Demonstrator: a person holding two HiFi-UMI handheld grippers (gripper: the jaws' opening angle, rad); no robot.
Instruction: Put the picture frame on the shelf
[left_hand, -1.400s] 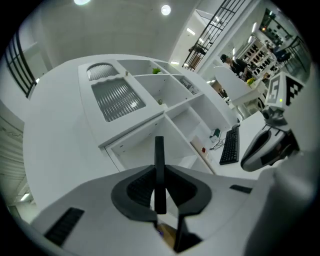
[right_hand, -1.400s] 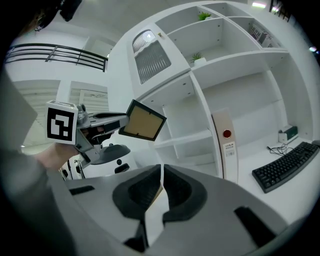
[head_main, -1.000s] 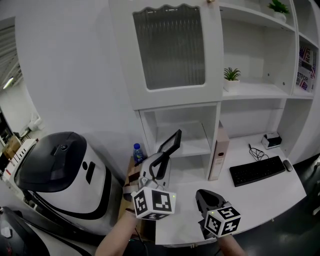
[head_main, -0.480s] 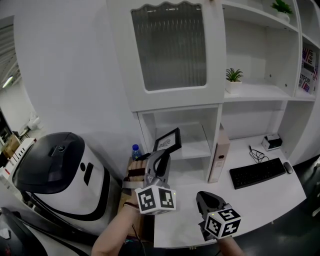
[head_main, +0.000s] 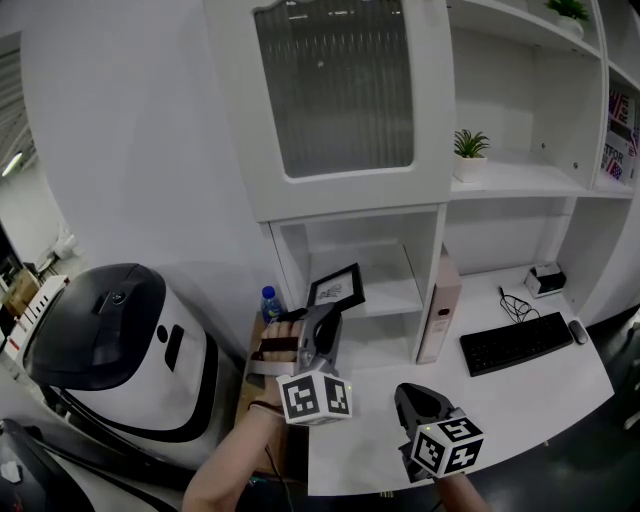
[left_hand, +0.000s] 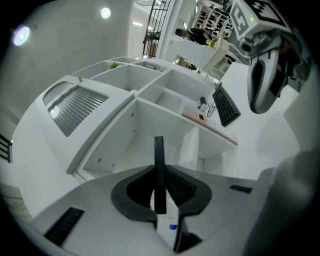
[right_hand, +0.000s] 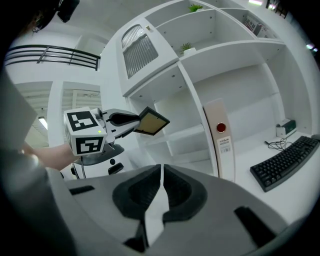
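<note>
The picture frame (head_main: 335, 288), black-edged, is clamped at its lower edge between the 2 jaws of the left gripper (head_main: 322, 322). It is held tilted in the air at the mouth of the open compartment of the shelf (head_main: 392, 296), toward that compartment's left side. In the right gripper view it sits above the compartment's board and apart from it. In the left gripper view the frame runs edge-on between the jaws.

The right gripper (head_main: 412, 395) hangs lower and to the right, over the front edge of the desk (head_main: 530, 385). Its jaws are pressed together with nothing between them.

A pale binder (head_main: 441, 305) stands upright at the back edge of the desk, just beside the compartment's right wall. A keyboard (head_main: 513, 342) lies toward the desk's right edge. A potted plant (head_main: 468, 157) stands at the left end of the higher board. A bottle with a blue cap (head_main: 270, 302) stands left of the shelf, near the left gripper.
</note>
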